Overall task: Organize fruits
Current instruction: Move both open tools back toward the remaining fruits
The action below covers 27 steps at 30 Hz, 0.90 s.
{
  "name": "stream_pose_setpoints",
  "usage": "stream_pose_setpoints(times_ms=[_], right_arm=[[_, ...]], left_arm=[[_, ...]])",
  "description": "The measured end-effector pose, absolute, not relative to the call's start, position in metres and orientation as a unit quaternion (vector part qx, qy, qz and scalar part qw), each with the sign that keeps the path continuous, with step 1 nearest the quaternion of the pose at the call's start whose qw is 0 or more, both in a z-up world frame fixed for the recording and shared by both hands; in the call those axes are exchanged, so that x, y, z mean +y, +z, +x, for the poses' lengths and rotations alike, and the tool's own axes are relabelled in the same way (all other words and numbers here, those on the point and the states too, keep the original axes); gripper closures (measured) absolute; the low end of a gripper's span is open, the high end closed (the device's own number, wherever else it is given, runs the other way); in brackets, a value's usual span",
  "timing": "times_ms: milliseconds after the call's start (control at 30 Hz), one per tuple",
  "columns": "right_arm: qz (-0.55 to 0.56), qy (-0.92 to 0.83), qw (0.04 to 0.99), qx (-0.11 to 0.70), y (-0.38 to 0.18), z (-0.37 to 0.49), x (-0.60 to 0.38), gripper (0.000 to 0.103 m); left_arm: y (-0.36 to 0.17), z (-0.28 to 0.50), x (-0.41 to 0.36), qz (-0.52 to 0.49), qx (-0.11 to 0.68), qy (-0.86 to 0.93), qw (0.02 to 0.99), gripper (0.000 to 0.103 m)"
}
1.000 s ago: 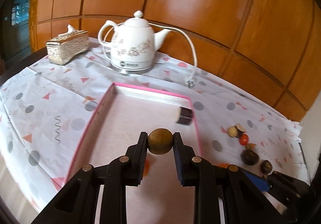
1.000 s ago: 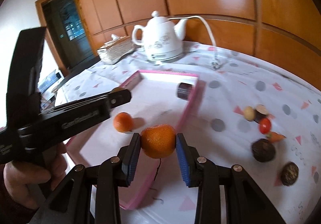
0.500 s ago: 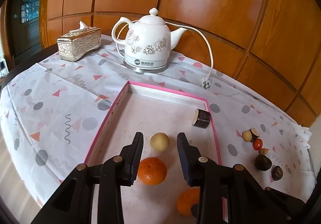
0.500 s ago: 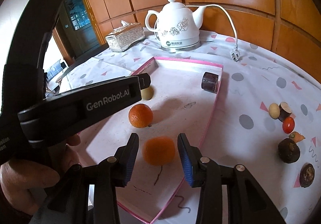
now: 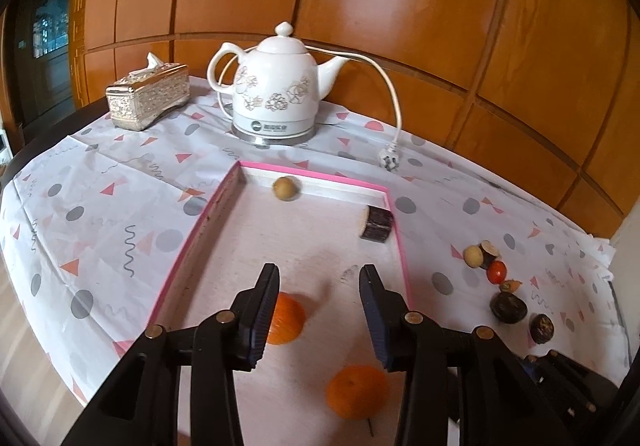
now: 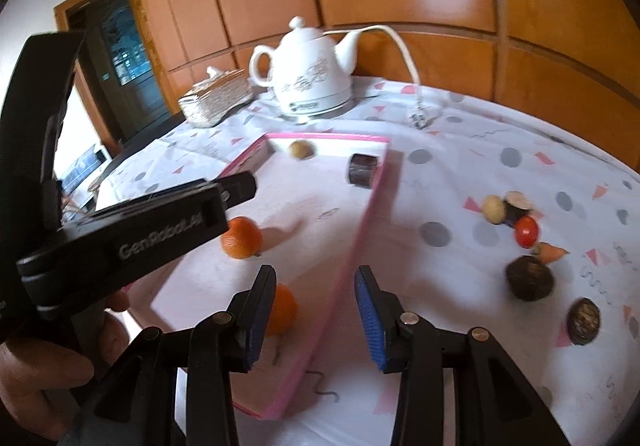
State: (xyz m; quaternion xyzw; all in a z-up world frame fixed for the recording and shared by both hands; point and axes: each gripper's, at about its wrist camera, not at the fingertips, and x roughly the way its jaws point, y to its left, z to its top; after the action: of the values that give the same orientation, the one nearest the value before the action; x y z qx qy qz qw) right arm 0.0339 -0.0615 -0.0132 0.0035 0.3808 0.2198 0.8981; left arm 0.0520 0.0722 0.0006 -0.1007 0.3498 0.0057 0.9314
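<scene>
**Pink tray holds four pieces, both grippers empty**

Left wrist view: left gripper has just been opening – jaws apart, nothing between the pads. Pink-rimmed tray lies mid-table on the patterned cloth. Tan round fruit sits against the tray's far edge, dark cut piece in its far right corner. One orange shows just behind the left finger, second orange near the tray's near edge. Small loose fruits cluster on the cloth right of the tray. White kettle and tissue box at the table's far edge.

Right wrist view: right gripper open over the tray's right rim – empty, its jaws having opened a little just now. Frame slightly blurred. A hand at lower left holds the left gripper's handle.
</scene>
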Motion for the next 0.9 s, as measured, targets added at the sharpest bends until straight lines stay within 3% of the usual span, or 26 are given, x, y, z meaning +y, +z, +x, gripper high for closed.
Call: stream_pose_setpoints(times_ms=[900], right_arm=[[0.075, 0.047, 0.921, 0.380, -0.033, 0.026, -0.195, 0.062]], left_arm=[[-0.001, 0.057, -0.037, -0.024, 0.376, -0.126, 0.918, 0.059]])
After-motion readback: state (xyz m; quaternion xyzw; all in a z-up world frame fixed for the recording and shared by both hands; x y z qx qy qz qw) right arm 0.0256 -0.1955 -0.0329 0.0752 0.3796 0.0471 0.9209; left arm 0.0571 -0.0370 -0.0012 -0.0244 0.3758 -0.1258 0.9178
